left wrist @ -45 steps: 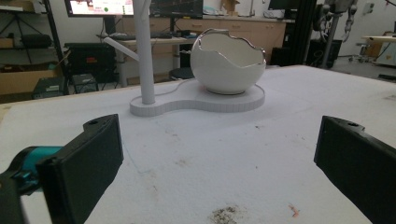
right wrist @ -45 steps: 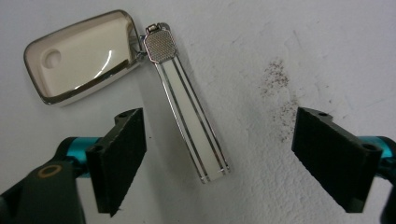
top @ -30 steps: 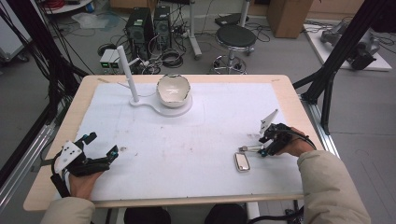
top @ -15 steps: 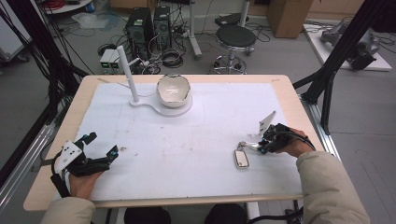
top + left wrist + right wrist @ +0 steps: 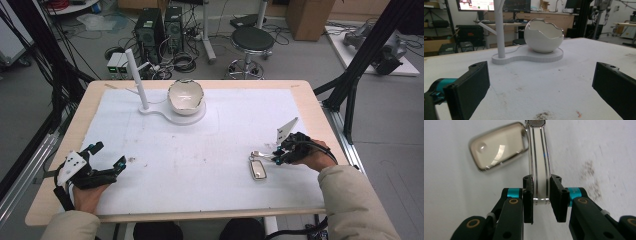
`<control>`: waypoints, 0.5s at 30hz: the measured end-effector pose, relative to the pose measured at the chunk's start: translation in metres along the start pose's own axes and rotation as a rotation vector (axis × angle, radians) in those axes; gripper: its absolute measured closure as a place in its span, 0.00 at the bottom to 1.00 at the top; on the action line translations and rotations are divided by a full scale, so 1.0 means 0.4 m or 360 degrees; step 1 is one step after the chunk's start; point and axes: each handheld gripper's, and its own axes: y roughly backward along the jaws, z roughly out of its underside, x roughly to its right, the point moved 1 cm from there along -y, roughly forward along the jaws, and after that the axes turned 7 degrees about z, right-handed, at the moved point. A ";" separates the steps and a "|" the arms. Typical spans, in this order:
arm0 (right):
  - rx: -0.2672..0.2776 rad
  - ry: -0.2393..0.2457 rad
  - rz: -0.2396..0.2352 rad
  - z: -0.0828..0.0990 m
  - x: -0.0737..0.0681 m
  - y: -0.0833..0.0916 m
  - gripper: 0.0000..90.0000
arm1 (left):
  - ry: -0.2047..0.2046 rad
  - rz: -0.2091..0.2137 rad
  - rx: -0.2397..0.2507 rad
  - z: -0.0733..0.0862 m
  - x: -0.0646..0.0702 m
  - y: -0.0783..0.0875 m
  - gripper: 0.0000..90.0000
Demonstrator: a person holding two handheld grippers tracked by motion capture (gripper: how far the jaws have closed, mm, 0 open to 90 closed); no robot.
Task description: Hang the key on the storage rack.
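White-covered table (image 5: pixel 200 165): right gripper (image 5: pixel 541 192) clamped on spoon (image 5: pixel 499 146) handle, lower right; left gripper (image 5: pixel 102 160) apart, idle; bowl (image 5: pixel 185 97) upper centre, unreached.

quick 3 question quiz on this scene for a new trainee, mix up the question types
1. True or false: the right gripper has its fingers closed on the metal spoon handle.
2. Multiple choice: the eggshell-shaped bowl sits on A) the bare table, B) a white stand beside an upright post, C) a stool.
3. Fill in: the left gripper is ____ and holds nothing.

Key: 1 true; 2 B; 3 open.
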 end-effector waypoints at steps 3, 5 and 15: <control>0.0105 0.0027 -0.0004 -0.026 -0.012 0.011 0.83 | 0.0024 0.0022 -0.0028 -0.004 -0.009 -0.001 0.02; 0.0163 0.0019 -0.0003 -0.049 -0.023 0.021 0.83 | 0.0013 0.0048 -0.0042 -0.026 -0.016 -0.005 0.02; 0.0351 0.0058 0.0046 -0.137 -0.077 0.071 0.83 | -0.0076 0.0285 -0.0167 -0.154 -0.016 -0.049 0.02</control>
